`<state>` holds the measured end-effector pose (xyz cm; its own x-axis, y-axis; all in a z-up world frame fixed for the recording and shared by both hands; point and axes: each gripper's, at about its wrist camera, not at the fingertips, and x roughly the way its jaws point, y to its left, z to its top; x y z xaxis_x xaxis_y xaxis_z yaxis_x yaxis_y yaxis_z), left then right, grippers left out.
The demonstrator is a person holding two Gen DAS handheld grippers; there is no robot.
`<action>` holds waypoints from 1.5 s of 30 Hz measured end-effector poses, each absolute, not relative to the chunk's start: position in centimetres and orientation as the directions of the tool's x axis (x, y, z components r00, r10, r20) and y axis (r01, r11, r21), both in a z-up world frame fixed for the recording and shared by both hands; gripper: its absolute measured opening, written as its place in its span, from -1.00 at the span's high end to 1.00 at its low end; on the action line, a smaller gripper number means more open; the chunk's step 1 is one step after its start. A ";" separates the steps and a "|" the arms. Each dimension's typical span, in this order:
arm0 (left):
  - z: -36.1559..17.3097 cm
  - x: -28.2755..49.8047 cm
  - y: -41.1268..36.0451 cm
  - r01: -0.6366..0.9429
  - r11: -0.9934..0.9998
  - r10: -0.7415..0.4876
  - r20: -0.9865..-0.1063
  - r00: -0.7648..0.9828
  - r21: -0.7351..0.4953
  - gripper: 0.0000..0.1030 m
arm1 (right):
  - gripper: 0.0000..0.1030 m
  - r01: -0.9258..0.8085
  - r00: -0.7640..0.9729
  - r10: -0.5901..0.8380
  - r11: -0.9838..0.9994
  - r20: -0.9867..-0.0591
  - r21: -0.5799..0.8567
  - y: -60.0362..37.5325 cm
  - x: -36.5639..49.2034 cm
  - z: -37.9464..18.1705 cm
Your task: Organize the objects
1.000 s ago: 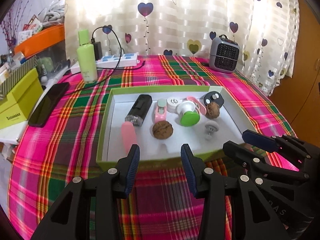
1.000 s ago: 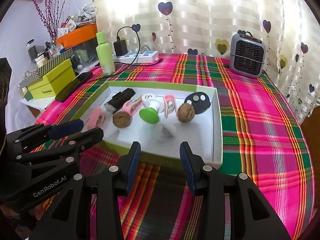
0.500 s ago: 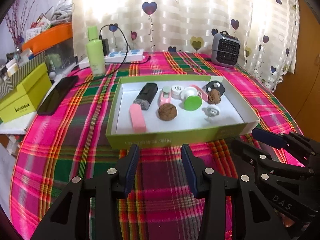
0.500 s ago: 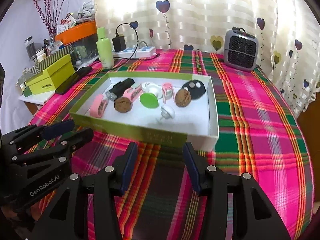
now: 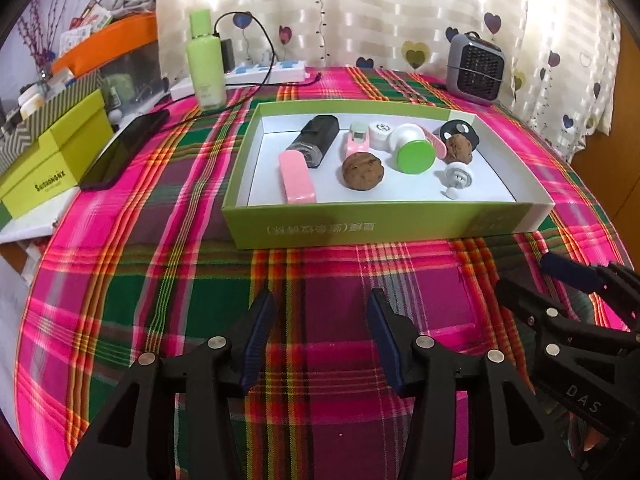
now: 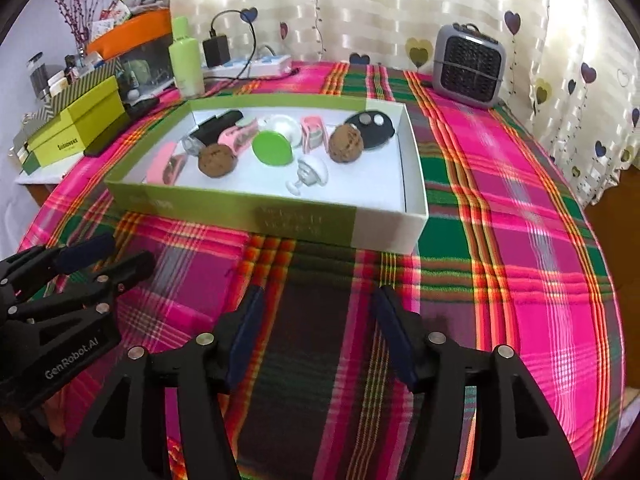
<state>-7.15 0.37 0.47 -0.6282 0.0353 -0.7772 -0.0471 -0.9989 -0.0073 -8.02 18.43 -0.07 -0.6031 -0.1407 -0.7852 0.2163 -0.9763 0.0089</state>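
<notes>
The shallow green cardboard box with white lining sits mid-counter on the plaid cloth, holding two wrinkled brown walnuts, a smooth pink case and a glossy green-capped piece. Left gripper and right gripper hover before it, jaws opening, nothing between them.

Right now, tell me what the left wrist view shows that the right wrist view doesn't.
Only the left wrist view shows the right gripper at its edge and the full length of the black phone. Only the right wrist view shows the left gripper and the purple twigs clearly. Both show the green tray, two walnuts, the grey heater and the green bottle. Both grippers' jaws are opening, nothing between them.
</notes>
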 end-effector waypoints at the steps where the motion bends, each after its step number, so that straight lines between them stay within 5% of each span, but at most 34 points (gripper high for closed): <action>1: 0.4 -7.2 0.3 -0.046 -0.999 0.036 -0.778 -0.627 -0.009 0.06 | -0.13 0.214 -0.604 -0.141 -0.977 -0.784 0.010 18.5 -8.0 -0.1; 15: 0.3 -7.4 0.7 -0.054 -0.999 0.039 -0.783 -0.621 -0.007 -0.16 | -0.38 0.157 -0.602 -0.089 -0.988 -0.794 -0.008 19.2 -8.3 -0.2; 45: 0.3 -7.4 0.9 -0.061 -0.998 0.041 -0.784 -0.620 -0.004 -0.24 | -0.42 0.145 -0.601 -0.082 -0.989 -0.795 -0.008 19.4 -8.4 -0.2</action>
<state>-7.36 0.93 0.33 -0.6197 0.0409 -0.7838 -0.0607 -0.9981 -0.0041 -8.39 19.40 -0.24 -0.6010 -0.0820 -0.7950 0.1450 -0.9894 -0.0075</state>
